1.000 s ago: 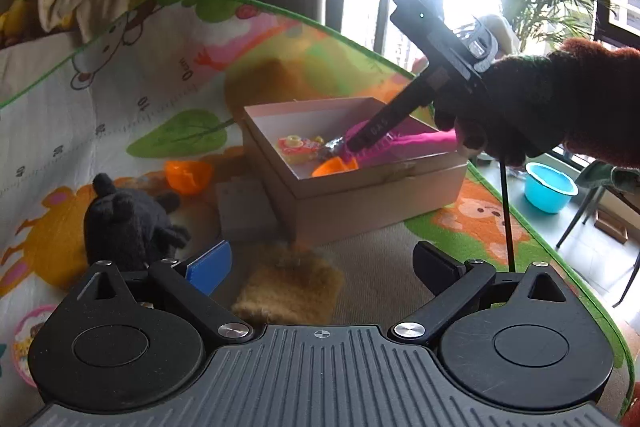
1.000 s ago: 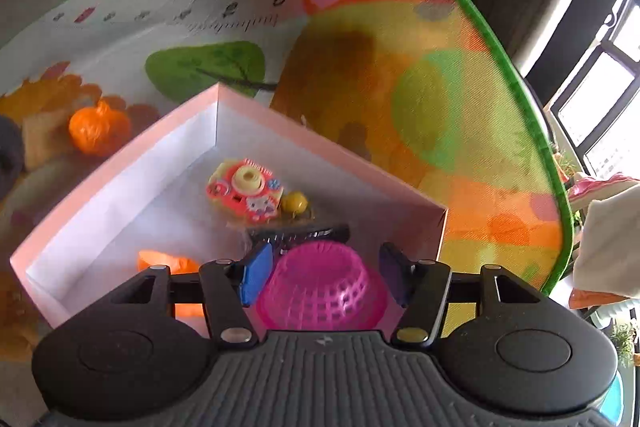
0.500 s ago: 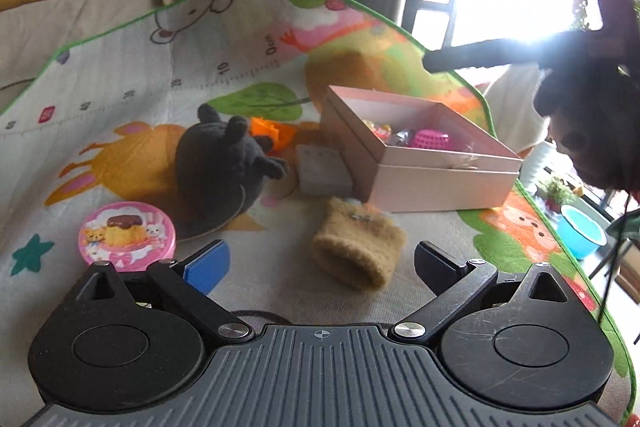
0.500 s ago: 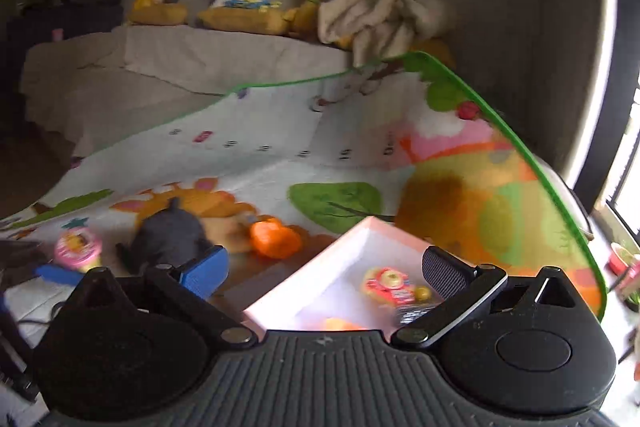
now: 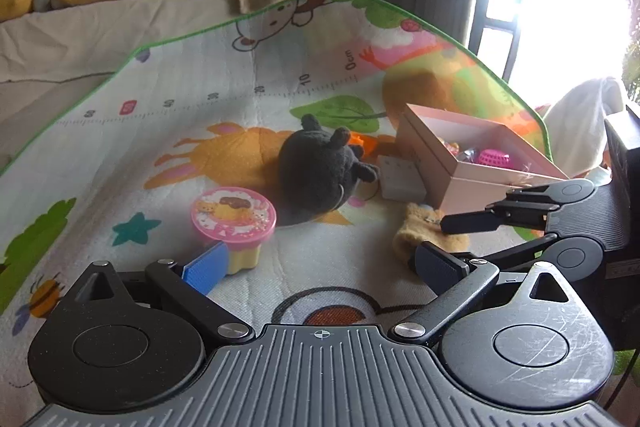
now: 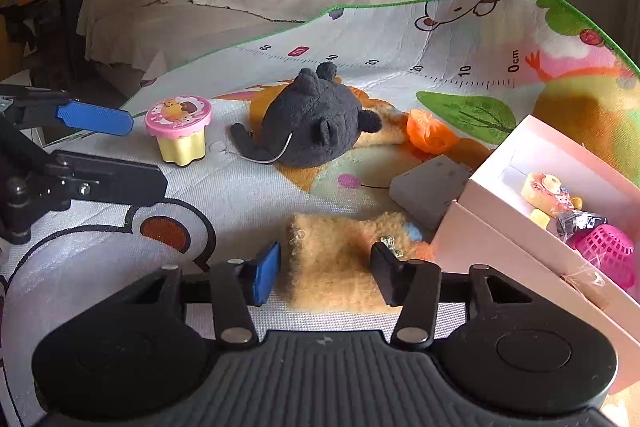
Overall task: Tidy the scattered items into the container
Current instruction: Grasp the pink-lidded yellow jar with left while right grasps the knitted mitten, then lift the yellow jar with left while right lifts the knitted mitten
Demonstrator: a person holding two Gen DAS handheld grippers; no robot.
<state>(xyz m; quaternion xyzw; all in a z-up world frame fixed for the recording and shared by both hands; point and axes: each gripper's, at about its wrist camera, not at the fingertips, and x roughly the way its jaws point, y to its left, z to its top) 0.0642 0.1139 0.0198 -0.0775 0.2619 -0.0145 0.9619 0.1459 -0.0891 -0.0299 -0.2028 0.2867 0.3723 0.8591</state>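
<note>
A tan fuzzy pouch point(image 6: 332, 267) lies flat on the play mat, close to the pink box point(image 6: 500, 227). My right gripper point(image 6: 326, 277) is down at it, one pad on each side, jaws closing; a thin gap still shows at the blue pad. From the left wrist view, a right finger point(image 5: 468, 221) reaches over the pouch point(image 5: 416, 233). My left gripper point(image 5: 322, 265) is open and holds nothing, its blue pad beside a pink-lidded cup point(image 5: 234, 223). A pink basket point(image 6: 608, 255) lies in the box with several small toys.
A black plush point(image 6: 308, 127) lies mid-mat, with an orange toy point(image 6: 430, 135) behind it. A grey block point(image 6: 428, 191) leans by the box corner. The left gripper's fingers point(image 6: 94, 117) stand at the left edge, near the cup point(image 6: 180, 131). A bed with cushions is behind.
The right gripper let go of the pink basket in the box, swung out and came down over the tan pouch, jaws narrowing. The left gripper drew back and left, toward the cup.
</note>
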